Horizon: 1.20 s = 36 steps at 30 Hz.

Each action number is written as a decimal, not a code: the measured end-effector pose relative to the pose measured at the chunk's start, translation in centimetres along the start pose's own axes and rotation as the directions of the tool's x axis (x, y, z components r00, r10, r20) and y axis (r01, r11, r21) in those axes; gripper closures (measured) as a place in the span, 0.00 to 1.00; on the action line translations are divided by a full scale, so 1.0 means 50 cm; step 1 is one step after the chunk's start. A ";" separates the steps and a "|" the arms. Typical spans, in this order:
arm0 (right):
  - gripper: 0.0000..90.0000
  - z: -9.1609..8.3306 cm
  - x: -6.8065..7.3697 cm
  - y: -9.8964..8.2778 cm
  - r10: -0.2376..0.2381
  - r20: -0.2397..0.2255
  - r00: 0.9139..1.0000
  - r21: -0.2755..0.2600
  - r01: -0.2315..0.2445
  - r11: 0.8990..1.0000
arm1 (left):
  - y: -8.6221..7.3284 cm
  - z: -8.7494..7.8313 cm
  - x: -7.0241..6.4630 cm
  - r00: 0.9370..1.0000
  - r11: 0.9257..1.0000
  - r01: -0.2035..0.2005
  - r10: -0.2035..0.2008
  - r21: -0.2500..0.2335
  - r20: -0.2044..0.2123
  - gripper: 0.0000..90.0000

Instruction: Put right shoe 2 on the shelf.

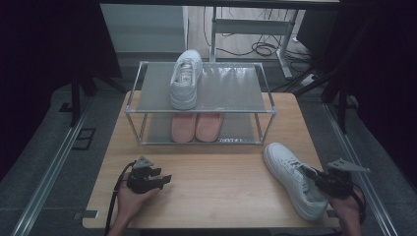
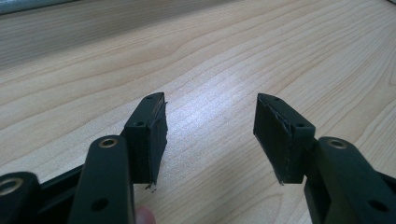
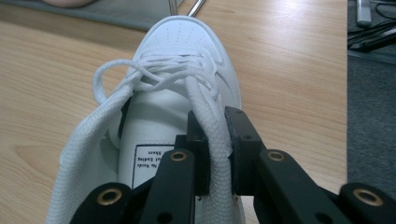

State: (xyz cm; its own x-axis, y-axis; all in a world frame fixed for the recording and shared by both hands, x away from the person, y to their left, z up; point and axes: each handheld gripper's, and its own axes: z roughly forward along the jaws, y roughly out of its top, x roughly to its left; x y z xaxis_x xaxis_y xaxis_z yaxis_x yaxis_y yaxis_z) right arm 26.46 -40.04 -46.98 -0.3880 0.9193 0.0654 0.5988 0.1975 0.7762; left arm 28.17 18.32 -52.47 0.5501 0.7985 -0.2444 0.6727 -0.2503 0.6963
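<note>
A white sneaker [image 1: 290, 177] lies on the wooden table [image 1: 216, 191] at the front right, toe pointing away toward the rack. My right gripper [image 1: 314, 176] is at its heel end. In the right gripper view the two jaws press on the sneaker's [image 3: 177, 93] padded side rim beside the laces, so the right gripper [image 3: 217, 116] is shut on it. My left gripper [image 1: 164, 177] rests low at the front left, held in a hand. Its jaws stand wide apart over bare wood, so the left gripper [image 2: 210, 121] is open with nothing between them.
A two-shelf metal rack [image 1: 201, 110] stands at the table's back. A matching white sneaker [image 1: 186, 78] sits on the left of its top shelf, and a pair of pink shoes [image 1: 196, 127] is on the lower shelf. Dark floor and cables lie beyond.
</note>
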 end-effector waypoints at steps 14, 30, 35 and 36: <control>0.91 -0.032 0.025 0.020 0.029 -0.094 0.995 -0.099 -0.039 0.994 | 0.000 -0.001 0.001 1.000 1.000 0.001 -0.001 -0.002 0.001 0.50; 0.91 -0.034 0.081 0.051 0.017 -0.209 0.978 -0.169 -0.054 0.984 | -0.001 0.002 0.000 1.000 1.000 -0.001 0.001 0.004 0.003 0.50; 0.91 -0.028 0.099 0.061 0.015 -0.206 0.978 -0.182 -0.053 0.982 | 0.000 0.000 0.001 1.000 1.000 0.001 -0.001 0.000 0.002 0.50; 0.91 -0.026 0.102 0.063 0.013 -0.207 0.978 -0.180 -0.051 0.982 | 0.000 0.000 0.002 1.000 1.000 0.001 -0.001 0.000 0.003 0.50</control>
State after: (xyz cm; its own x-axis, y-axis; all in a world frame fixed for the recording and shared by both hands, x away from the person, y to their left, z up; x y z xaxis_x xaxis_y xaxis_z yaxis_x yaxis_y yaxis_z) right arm 25.46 -35.19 -43.38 -0.5172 0.8313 0.2037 0.4814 0.0858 0.8723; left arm 28.20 18.39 -52.51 0.5510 0.7972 -0.2465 0.6730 -0.2499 0.6961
